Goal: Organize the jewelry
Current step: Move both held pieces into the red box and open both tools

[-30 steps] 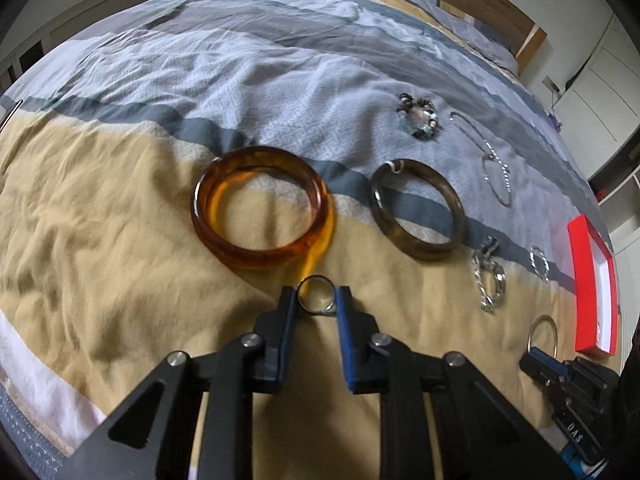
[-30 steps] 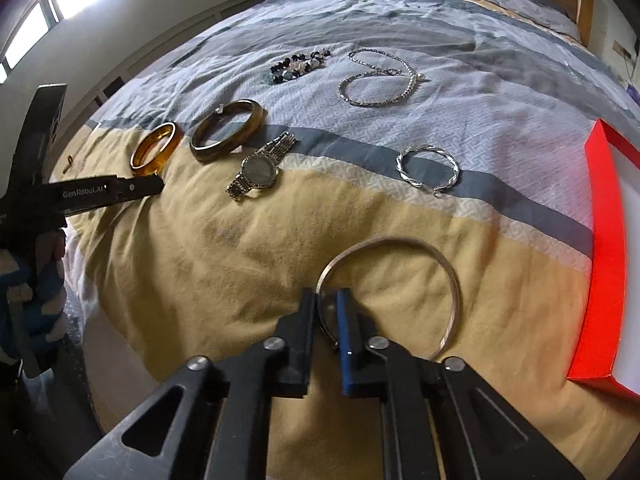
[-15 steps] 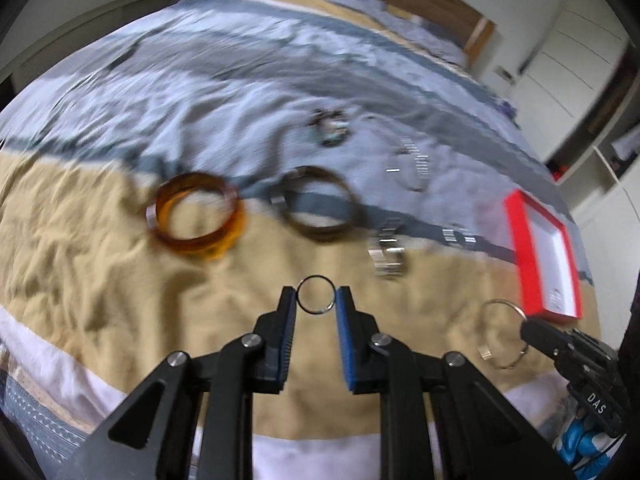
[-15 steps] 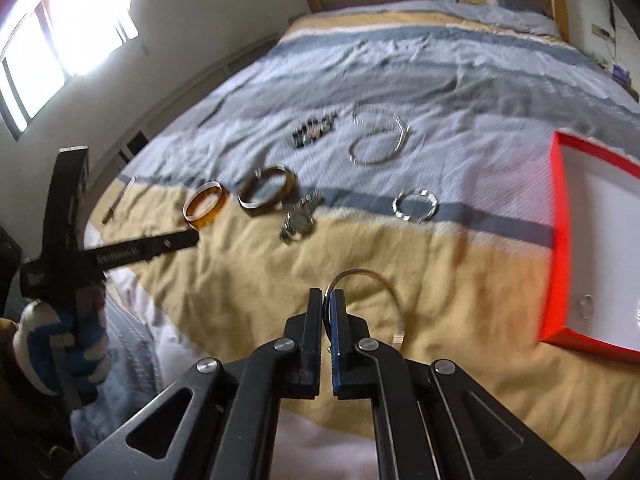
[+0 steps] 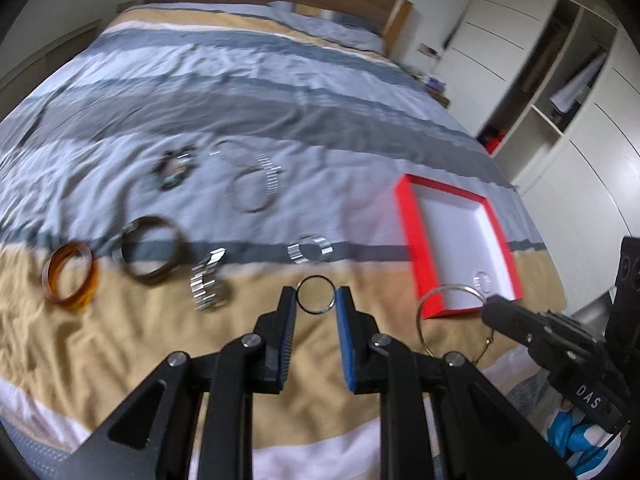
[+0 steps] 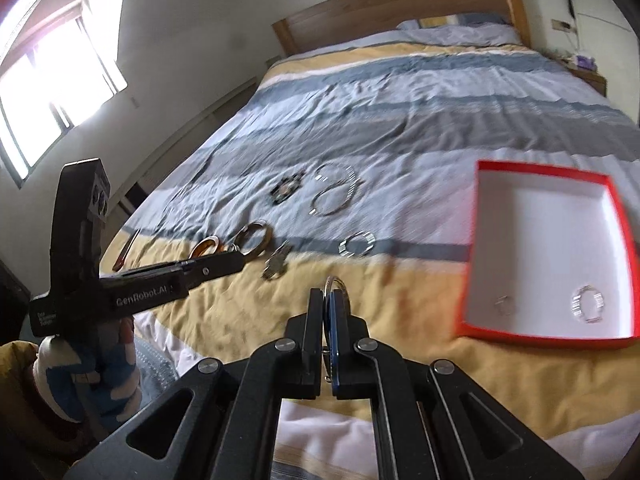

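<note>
My left gripper [image 5: 315,295] is shut on a small dark ring [image 5: 304,304], held above the bed. My right gripper [image 6: 325,300] is shut on a thin silver bangle [image 6: 339,283]; the bangle also shows in the left wrist view [image 5: 440,294] by the right gripper [image 5: 490,304]. The red box [image 6: 472,264] with a white inside lies on the bed at the right and holds two small silver pieces [image 6: 587,304]. It also shows in the left wrist view [image 5: 412,240]. The left gripper shows in the right wrist view [image 6: 236,260].
On the striped bedspread lie an amber bangle [image 5: 54,280], a dark brown bangle [image 5: 176,252], a silver watch [image 5: 208,284], a twisted silver bracelet [image 5: 296,254], a bead bracelet [image 5: 174,168] and a silver necklace [image 5: 264,166]. A wardrobe [image 5: 560,100] stands at the right.
Both grippers have lifted up and back from the bedspread with their pieces, and both views have swung right, so the red box now sits closer to them.
</note>
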Demonstrator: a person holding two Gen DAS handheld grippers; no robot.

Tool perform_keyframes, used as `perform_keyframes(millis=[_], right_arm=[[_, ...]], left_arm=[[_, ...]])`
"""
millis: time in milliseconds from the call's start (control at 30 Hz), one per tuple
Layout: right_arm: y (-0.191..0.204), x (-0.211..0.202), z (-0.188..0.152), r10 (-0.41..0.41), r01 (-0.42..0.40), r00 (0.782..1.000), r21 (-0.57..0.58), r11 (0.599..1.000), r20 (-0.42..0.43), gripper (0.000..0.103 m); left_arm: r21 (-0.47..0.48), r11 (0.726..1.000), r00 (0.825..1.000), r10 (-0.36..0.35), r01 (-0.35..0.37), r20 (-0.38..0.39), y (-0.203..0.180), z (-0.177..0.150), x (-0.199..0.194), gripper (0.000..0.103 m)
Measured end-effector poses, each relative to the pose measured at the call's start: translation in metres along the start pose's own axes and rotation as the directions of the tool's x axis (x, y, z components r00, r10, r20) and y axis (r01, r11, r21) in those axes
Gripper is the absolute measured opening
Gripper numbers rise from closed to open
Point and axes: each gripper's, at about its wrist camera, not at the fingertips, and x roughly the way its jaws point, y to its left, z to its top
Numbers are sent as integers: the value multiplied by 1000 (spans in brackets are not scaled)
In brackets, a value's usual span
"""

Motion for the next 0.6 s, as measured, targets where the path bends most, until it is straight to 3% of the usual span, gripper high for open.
perform_keyframes(millis=[300,600], right_arm=[[-86,-24,38,-137,135,989,44,990,53,3],[-173,22,57,-188,188,982,105,976,-11,3]], left_arm=[[147,982,992,-112,120,-58,-100,35,67,19],[230,960,979,-122,157,-162,-155,32,157,19]])
